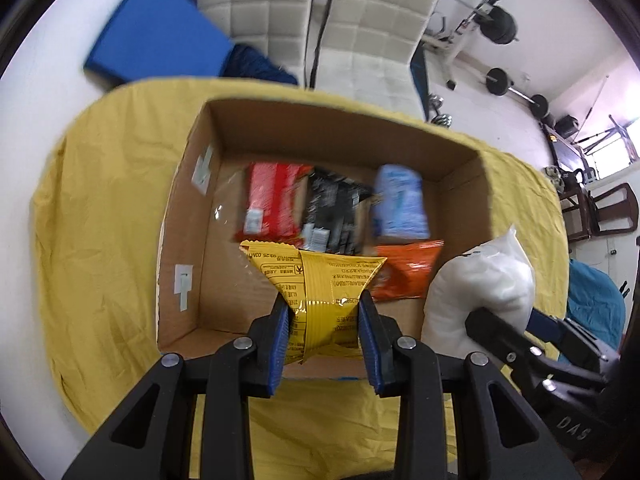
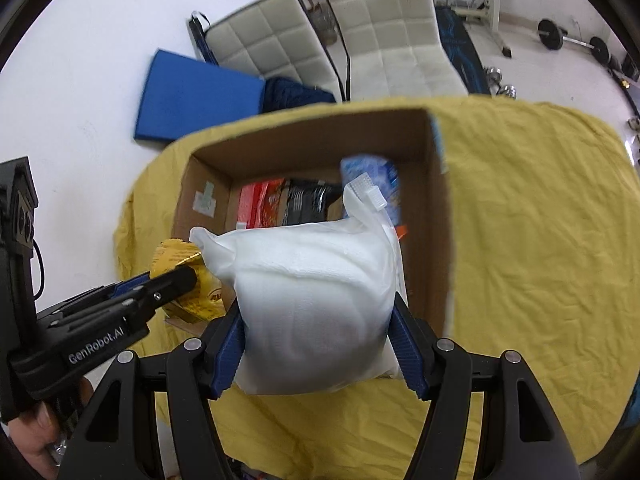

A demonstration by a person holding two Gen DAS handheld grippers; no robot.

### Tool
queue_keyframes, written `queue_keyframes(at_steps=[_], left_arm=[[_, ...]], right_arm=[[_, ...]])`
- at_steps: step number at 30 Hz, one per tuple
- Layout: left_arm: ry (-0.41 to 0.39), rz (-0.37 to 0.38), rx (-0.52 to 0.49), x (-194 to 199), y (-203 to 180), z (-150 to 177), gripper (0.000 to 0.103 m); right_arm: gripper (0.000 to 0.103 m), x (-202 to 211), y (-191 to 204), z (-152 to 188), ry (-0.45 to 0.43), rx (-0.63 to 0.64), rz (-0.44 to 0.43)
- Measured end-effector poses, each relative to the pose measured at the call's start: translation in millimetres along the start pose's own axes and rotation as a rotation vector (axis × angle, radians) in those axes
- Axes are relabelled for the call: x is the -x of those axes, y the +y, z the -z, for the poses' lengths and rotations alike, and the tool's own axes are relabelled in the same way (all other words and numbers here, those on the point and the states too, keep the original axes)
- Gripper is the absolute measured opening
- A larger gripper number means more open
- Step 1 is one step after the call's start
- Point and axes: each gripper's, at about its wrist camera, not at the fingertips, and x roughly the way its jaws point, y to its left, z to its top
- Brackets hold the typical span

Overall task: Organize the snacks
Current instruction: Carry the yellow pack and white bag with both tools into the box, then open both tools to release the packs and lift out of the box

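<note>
Left gripper (image 1: 325, 322): clamped on a yellow snack packet (image 1: 324, 292), pinched at its waist, lower centre of the left wrist view — held over the near part of the box.
Right gripper (image 2: 320, 340): clamped on a puffy white bag (image 2: 312, 308), centre of the right wrist view, in front of the box's near wall.
Cardboard box (image 1: 192, 216): open-topped, mid-frame, on a yellow cloth (image 1: 100, 200).
Box contents: red packet (image 1: 270, 204) at left, black packet (image 1: 334, 210) beside it, pale blue packet (image 1: 400, 202) at right, orange packet (image 1: 404, 272) below the blue one — all blurred.
Hand (image 2: 36, 436): lower left of the right wrist view, on the left gripper's handle.
Background: two white padded chairs (image 1: 256, 12), blue mat (image 1: 156, 28) at upper left, barbell weights (image 1: 500, 78) at upper right.
</note>
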Motion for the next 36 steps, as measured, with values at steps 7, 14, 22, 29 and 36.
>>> queue_keyframes(at_steps=[7,14,22,29,36], left_arm=[[0.106,0.000,0.041,-57.8,31.6,-9.0,0.029],[0.201,0.013,0.055,-104.1,47.9,-12.2,0.029],[0.251,0.009,0.036,-126.0,52.6,-13.4,0.029],[0.255,-0.002,0.022,-131.8,56.1,-15.7,0.030],[0.250,-0.023,0.002,-133.6,55.3,-17.2,0.031]], right_arm=[[0.068,-71.5,15.2,1.6,0.086,-0.038,0.031],[0.068,-129.6,16.7,8.0,0.144,-0.064,0.080],[0.069,-165.8,17.6,4.7,0.187,-0.057,0.104],[0.071,-187.8,22.0,6.7,0.215,-0.042,0.139],[0.077,-201.2,27.4,8.3,0.231,-0.017,0.173]])
